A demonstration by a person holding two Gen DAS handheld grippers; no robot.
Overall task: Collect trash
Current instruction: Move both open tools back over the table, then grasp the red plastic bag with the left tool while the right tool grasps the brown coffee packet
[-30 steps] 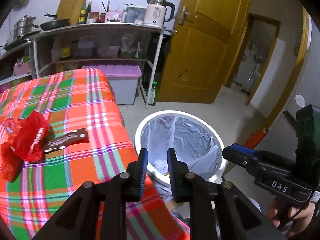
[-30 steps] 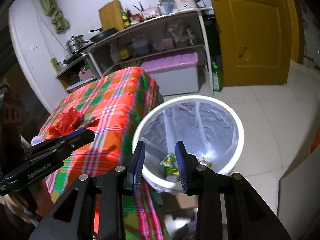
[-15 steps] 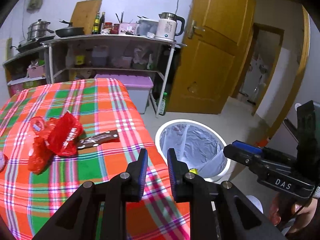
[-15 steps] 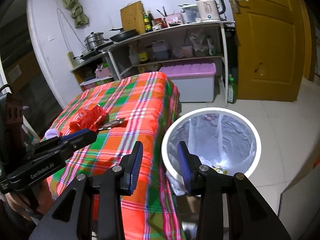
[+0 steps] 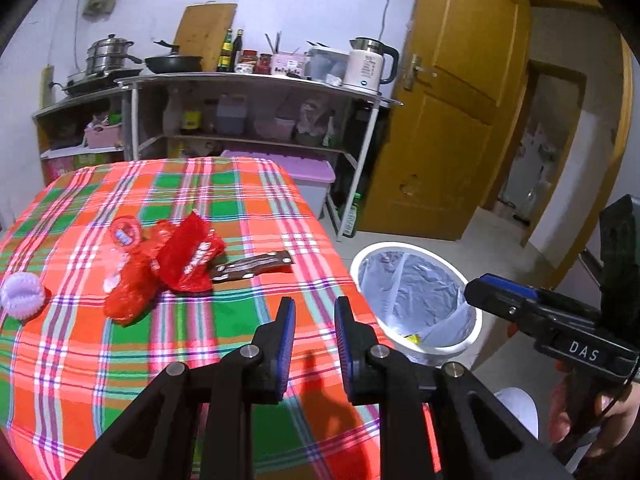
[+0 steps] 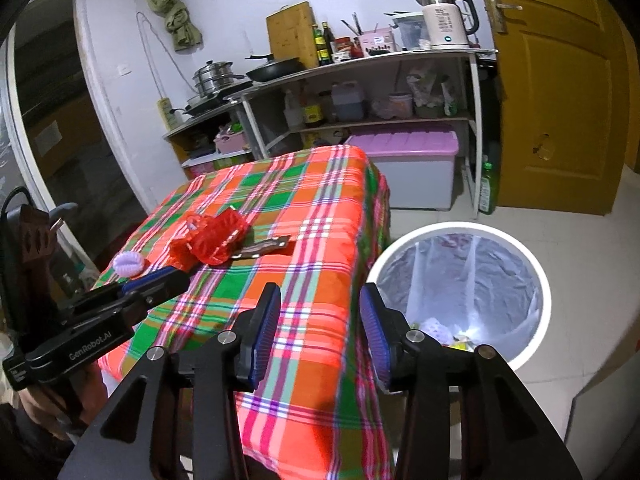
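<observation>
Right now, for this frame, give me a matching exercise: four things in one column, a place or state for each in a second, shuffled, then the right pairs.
Things:
1. red wrappers
2. white bin
3. electric kettle
4. brown wrapper

Places or states:
A. on the top shelf, near the door
B. on the floor beside the table, lined with a bag
C. crumpled in a heap on the checked tablecloth
D. lying flat on the cloth, between the red heap and the table's bin-side edge

Pairs: 1-C, 2-B, 3-A, 4-D
</observation>
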